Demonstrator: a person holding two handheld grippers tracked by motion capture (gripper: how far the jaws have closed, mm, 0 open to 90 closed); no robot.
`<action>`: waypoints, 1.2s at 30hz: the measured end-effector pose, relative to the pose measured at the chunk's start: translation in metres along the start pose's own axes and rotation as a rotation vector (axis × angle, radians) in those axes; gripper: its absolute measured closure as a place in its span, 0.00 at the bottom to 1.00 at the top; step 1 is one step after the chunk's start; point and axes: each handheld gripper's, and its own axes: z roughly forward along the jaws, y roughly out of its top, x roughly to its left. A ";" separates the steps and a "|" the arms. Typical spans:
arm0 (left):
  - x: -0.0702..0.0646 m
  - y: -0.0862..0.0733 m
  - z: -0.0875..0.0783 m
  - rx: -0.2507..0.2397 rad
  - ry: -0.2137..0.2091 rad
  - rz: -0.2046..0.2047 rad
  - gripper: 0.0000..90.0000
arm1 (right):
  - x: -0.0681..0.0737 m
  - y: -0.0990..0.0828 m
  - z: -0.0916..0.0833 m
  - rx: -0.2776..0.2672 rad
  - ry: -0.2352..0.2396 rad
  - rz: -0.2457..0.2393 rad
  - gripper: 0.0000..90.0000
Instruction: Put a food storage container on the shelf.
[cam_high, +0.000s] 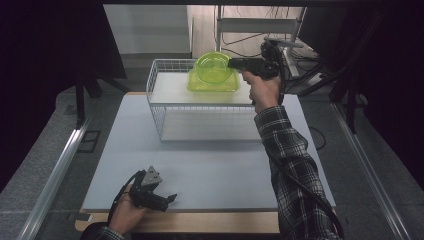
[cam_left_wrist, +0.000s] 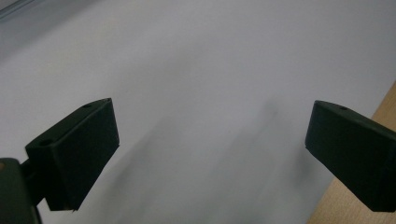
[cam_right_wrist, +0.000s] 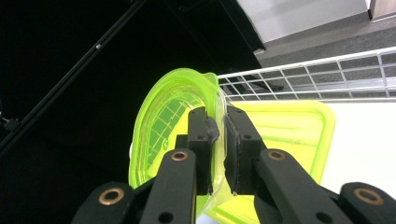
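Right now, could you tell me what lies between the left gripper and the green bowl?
In the high view, bare grey table comes first beyond the left gripper, then the white wire rack, above which the right gripper holds the green bowl.

- Bowl (cam_high: 212, 67): clear lime-green plastic, round with a small lip on its rim, tipped up on edge so its hollow faces sideways. Its wall sits pinched between the right tool's (cam_right_wrist: 220, 135) two pads.
- Lid (cam_right_wrist: 289, 135): flat, square, same lime green, lying just below and beside that tool's tip, under the bowl.
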 end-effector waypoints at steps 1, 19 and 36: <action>0.000 0.000 0.000 0.000 0.000 0.001 0.03 | 0.000 0.000 0.001 -0.003 -0.003 0.000 0.89; -0.002 0.000 0.002 0.014 -0.001 0.019 0.03 | -0.005 -0.001 0.008 -0.002 -0.053 -0.038 0.72; -0.003 0.000 0.003 0.022 0.002 0.025 0.03 | -0.001 -0.007 -0.007 0.037 -0.053 -0.133 0.43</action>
